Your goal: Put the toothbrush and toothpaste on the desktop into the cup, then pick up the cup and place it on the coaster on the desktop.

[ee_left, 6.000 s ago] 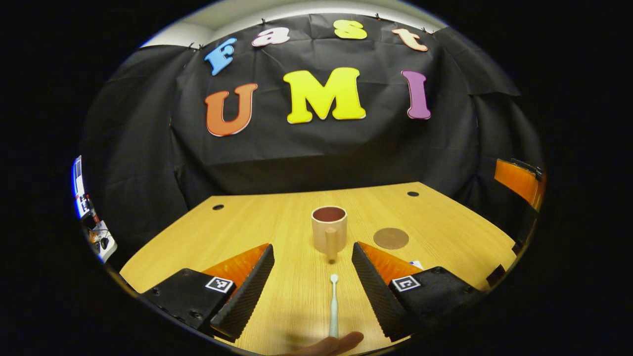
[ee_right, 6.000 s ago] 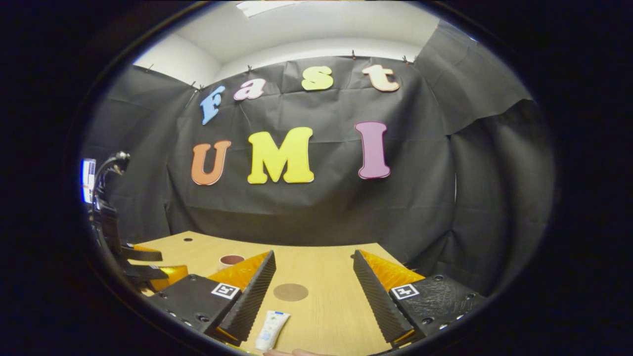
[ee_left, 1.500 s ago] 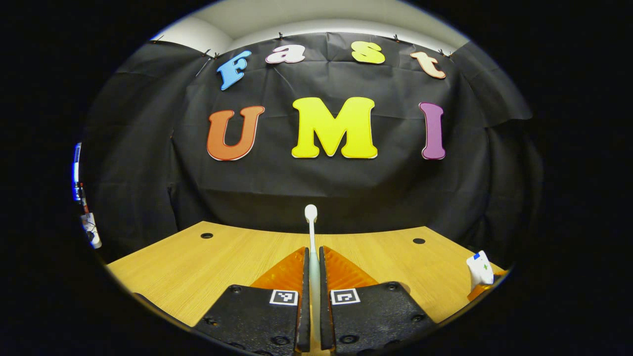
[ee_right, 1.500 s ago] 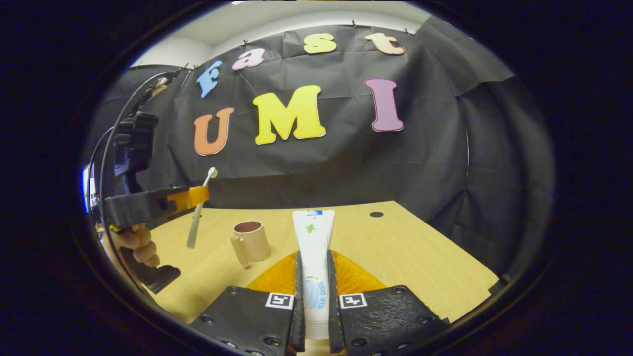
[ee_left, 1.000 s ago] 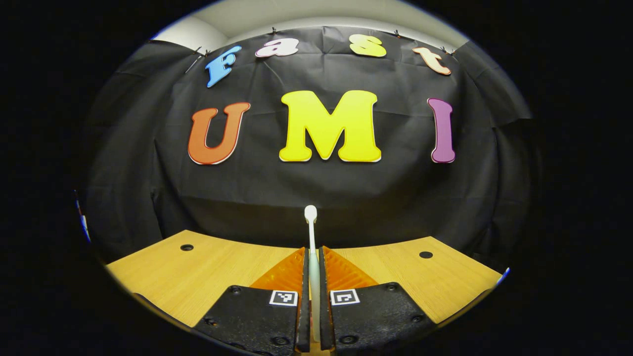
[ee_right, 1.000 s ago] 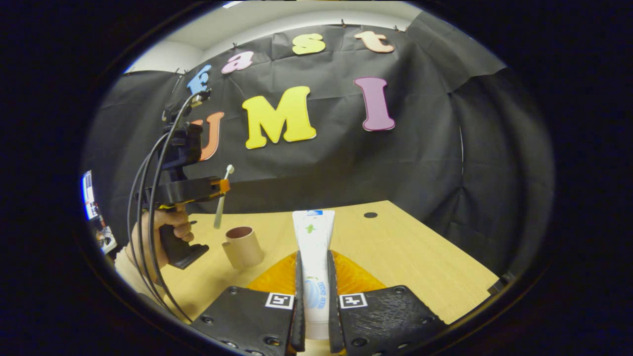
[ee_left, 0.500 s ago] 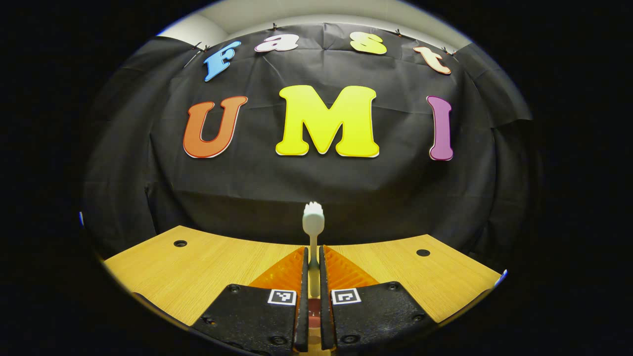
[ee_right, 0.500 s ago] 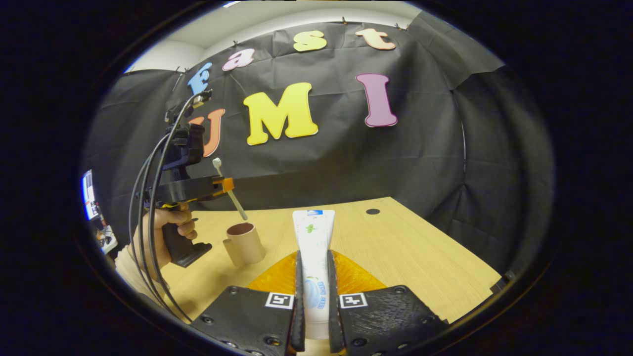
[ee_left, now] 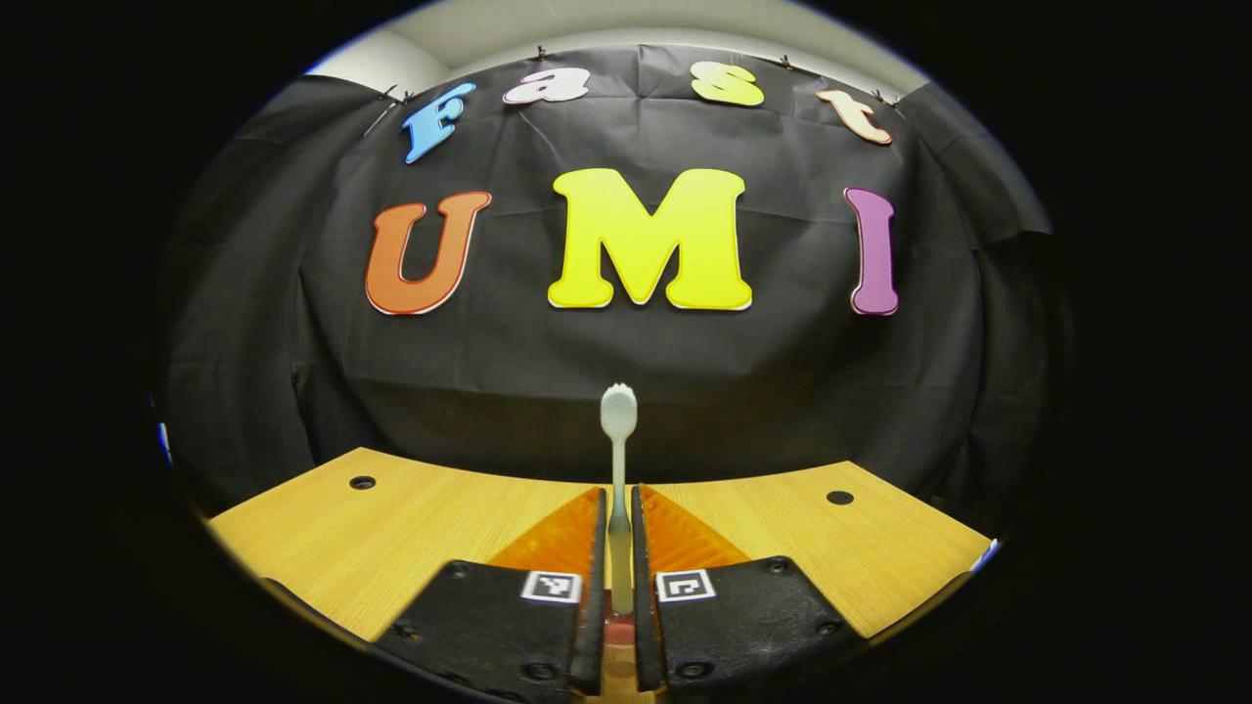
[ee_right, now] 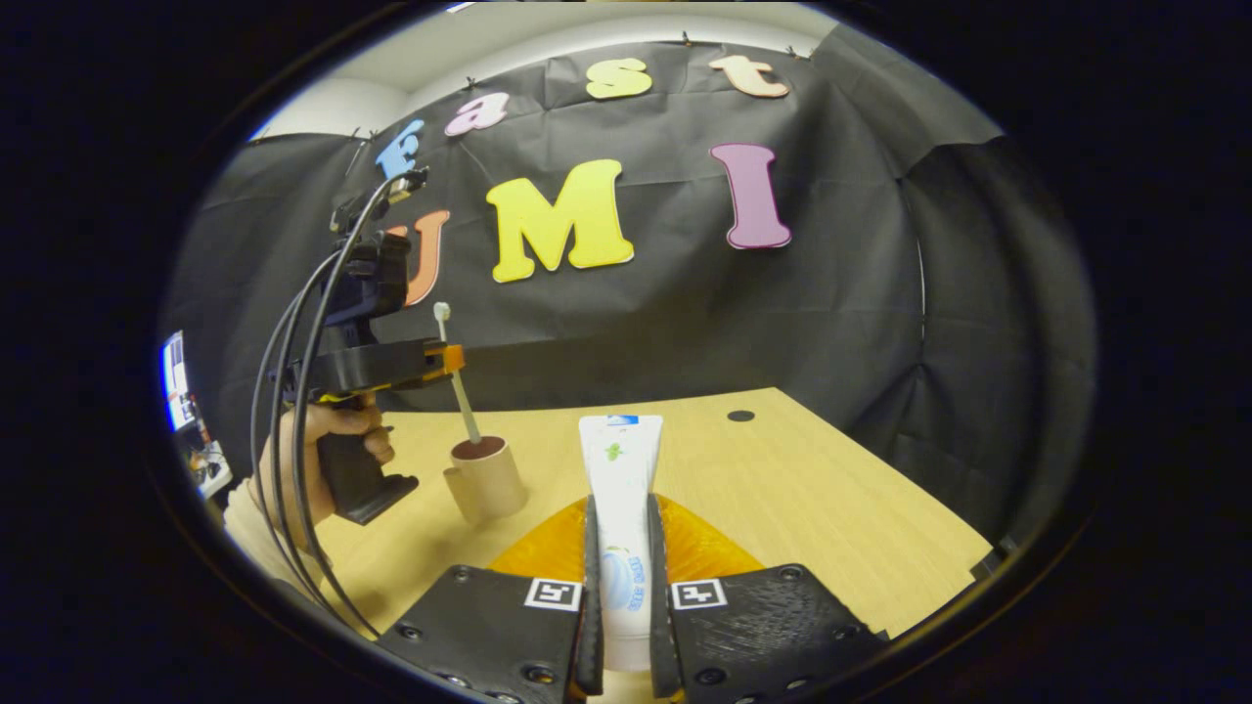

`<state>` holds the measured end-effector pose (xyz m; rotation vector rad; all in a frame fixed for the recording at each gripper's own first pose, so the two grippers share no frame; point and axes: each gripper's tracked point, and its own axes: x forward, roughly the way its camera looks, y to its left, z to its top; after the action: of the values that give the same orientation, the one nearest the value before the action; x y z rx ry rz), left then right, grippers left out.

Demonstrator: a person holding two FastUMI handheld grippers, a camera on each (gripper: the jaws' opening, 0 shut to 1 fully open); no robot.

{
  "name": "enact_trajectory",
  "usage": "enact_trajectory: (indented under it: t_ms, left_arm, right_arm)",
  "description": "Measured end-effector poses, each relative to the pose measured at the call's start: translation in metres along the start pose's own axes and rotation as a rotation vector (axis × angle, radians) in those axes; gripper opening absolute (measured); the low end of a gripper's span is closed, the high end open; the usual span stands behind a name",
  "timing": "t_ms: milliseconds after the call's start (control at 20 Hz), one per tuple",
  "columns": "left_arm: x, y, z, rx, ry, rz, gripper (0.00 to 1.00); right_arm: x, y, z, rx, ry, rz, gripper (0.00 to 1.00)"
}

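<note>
My left gripper (ee_left: 617,501) is shut on a white toothbrush (ee_left: 618,413), whose brush head stands up past the fingertips. In the right gripper view that same left gripper (ee_right: 448,360) hovers above the beige cup (ee_right: 486,481); the toothbrush (ee_right: 460,391) slants down from it and its lower end reaches the cup's dark red mouth. A bit of that red inside shows low between the left fingers (ee_left: 587,626). My right gripper (ee_right: 619,510) is shut on the white toothpaste tube (ee_right: 619,458), held above the table to the right of the cup.
The wooden table (ee_right: 802,489) has cable holes near its back edge (ee_left: 363,482). A person's hand (ee_right: 333,422) grips the left gripper's handle, with black cables looping from it. The black cloth wall stands close behind the table.
The left gripper has brought the toothbrush over the cup and lowered it, so its lower end now reaches the cup's mouth. The right gripper holds the toothpaste almost still.
</note>
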<state>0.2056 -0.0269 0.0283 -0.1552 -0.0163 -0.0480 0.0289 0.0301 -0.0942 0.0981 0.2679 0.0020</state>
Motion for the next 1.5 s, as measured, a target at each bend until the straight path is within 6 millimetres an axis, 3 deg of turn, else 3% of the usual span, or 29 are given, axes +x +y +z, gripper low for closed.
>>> enact_trajectory:
  t_ms: [150,450,750,950,1200,1350,1500]
  left_arm:
    - [-0.006,0.003,-0.016,0.015,0.07,0.007,1.0]
    - [-0.028,0.028,-0.015,-0.026,0.047,0.028,1.0]
    - [-0.066,0.054,-0.015,-0.02,0.009,0.042,1.0]
    - [-0.095,0.06,-0.02,-0.031,-0.012,0.019,0.99]
    - [-0.126,0.064,-0.04,-0.046,-0.004,0.012,0.99]
    - [-0.139,0.074,-0.053,-0.018,-0.013,0.054,1.0]
    - [-0.149,0.074,-0.075,-0.016,0.003,0.05,0.99]
  right_arm:
    - [0.003,0.003,0.0,0.0,0.0,0.002,0.19]
    - [0.006,0.016,-0.004,-0.012,0.001,0.038,0.19]
    - [0.025,0.036,0.023,-0.003,-0.03,0.08,0.2]
    - [0.045,0.057,0.055,0.008,-0.053,0.102,0.19]
    - [0.078,0.081,0.1,-0.006,-0.103,0.124,0.19]
    - [0.101,0.109,0.112,-0.023,-0.115,0.171,0.19]
    - [0.128,0.137,0.108,-0.036,-0.104,0.219,0.17]
